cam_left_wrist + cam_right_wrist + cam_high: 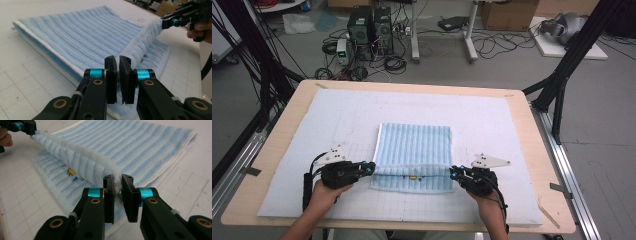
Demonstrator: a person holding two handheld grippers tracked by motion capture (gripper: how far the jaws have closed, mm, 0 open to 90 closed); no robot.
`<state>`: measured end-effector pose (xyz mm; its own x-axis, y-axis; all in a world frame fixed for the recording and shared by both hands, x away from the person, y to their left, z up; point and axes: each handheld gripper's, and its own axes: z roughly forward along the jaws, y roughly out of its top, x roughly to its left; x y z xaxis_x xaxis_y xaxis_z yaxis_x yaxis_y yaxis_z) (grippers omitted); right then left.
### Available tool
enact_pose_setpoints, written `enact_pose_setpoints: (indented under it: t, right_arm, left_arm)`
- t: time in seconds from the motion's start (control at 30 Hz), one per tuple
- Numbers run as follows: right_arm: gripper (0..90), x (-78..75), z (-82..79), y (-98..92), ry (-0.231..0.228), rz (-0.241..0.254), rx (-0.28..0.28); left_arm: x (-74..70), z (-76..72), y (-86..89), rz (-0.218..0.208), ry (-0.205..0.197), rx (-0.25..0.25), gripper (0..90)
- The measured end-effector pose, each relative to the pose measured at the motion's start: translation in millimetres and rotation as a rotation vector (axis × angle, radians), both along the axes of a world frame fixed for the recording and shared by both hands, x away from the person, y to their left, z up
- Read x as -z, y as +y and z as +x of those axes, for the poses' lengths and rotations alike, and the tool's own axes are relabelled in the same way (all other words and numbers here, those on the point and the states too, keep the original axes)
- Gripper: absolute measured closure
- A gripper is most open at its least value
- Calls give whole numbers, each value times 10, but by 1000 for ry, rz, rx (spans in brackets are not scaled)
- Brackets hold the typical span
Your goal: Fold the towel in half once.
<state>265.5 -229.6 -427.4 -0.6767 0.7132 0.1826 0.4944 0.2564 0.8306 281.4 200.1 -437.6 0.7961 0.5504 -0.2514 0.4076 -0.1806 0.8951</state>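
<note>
A blue-and-white striped towel [414, 145] lies folded on the white gridded mat [337, 115]. Its folded-over edge is raised as a ridge between the two grippers. My left gripper [371, 167] pinches the ridge's left end; in the left gripper view the jaws [118, 62] stand nearly together with the towel [87, 35] edge at their tips. The right gripper [452, 173] pinches the other end, with white fluff of the towel [140, 145] caught between its jaws [118, 181]. A small coloured label [71, 172] shows on the layer under the ridge.
The mat covers a wooden table [277, 145] with bare margins all round. Beyond the far edge are floor cables, computer towers [369, 25] and black frame legs [562, 75]. A hand holds each gripper at the near edge.
</note>
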Motion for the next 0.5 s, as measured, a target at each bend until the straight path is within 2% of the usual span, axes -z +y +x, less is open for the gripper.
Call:
enact_pose_setpoints:
  t: [0.03,0.1,0.2,0.33,0.5]
  right_arm:
    - [744,11,-8,-12,6,-6,-5]
    - [696,9,-38,-50,12,0,-10]
    - [650,-39,-68,-120,-3,51,10]
    - [638,-46,-51,-160,-9,63,58]
    - [631,61,32,-82,28,-5,94]
  left_arm:
    - [10,-4,3,-5,9,-8,776]
    - [2,3,26,-13,20,-32,602]
    - [-49,23,85,-45,3,-74,535]
    - [-64,59,151,-35,-7,-115,532]
    - [-36,125,146,-17,7,-147,530]
